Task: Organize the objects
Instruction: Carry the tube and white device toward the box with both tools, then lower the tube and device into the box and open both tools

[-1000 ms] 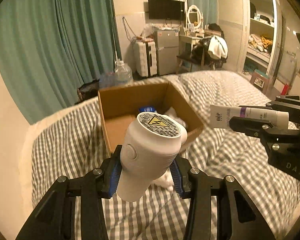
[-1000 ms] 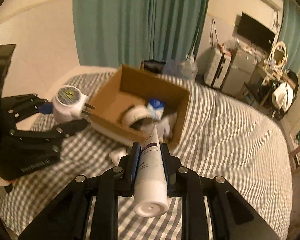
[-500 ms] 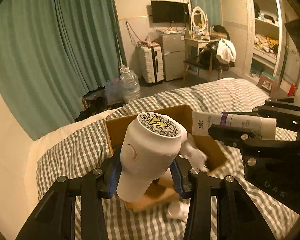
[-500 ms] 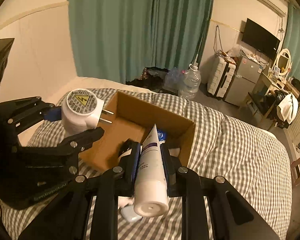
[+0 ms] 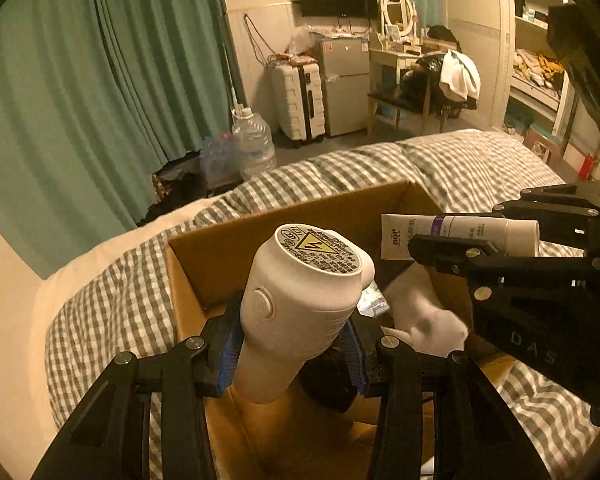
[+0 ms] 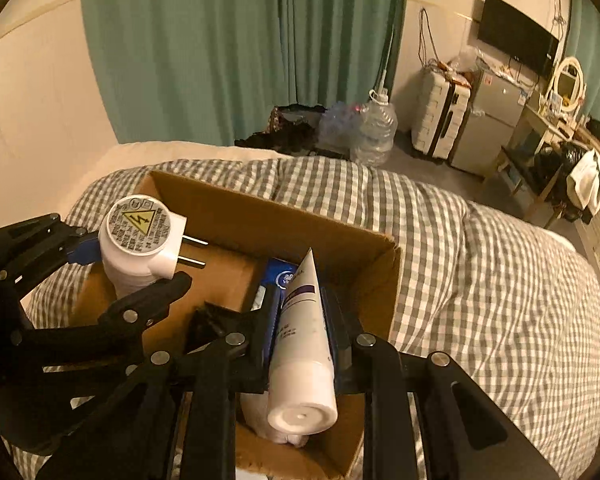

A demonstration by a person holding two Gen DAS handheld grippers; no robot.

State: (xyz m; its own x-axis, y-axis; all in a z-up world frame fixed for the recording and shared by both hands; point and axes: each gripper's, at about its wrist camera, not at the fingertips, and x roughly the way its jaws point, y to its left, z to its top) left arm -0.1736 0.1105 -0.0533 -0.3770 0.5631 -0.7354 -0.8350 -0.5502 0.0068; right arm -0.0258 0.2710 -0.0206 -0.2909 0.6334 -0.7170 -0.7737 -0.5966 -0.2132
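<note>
Left wrist view: the plug (image 5: 300,300) is clamped between the blue pads of the left gripper (image 5: 292,344), its round label end tilted up, above the box's near left corner.
Right wrist view: the tube (image 6: 304,344) is pinched between the fingers of the right gripper (image 6: 302,332), cap toward the camera, crimped tip pointing over the box's inside.
Plug prongs: two metal pins (image 6: 194,252) stick out sideways over the box floor.
Box (image 5: 204,248): open cardboard, lying on the bed near its curtain-side edge; both grippers hang over it.
Box contents: a blue packet (image 6: 282,276) under the tube's tip, a white cloth (image 5: 424,316) near the right wall, a dark thing beneath the plug that cannot be made out.
Bed (image 6: 480,264): grey-and-white checked cover.
Beyond the bed: green curtain (image 5: 100,92), water jug (image 5: 252,144), white suitcase (image 5: 298,102), small fridge (image 5: 346,84).
</note>
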